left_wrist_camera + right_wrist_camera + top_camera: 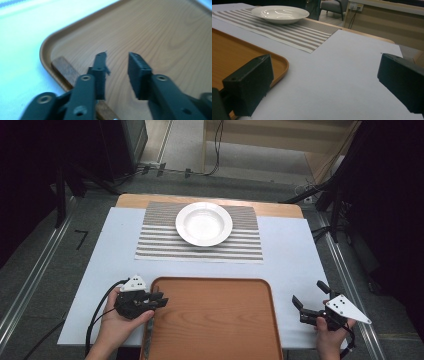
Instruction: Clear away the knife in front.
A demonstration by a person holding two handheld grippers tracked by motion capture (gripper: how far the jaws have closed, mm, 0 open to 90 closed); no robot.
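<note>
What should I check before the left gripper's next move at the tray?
1. Left gripper at the tray's left rim: ok.
2. Left fingers apart, nothing between them: ok.
3. Brown strip lying inside the tray by its left rim, what it is: cannot tell.
4. Right gripper open, off the tray to its right: ok.
5. Plate on the striped mat, apart from the tray: ok.
</note>
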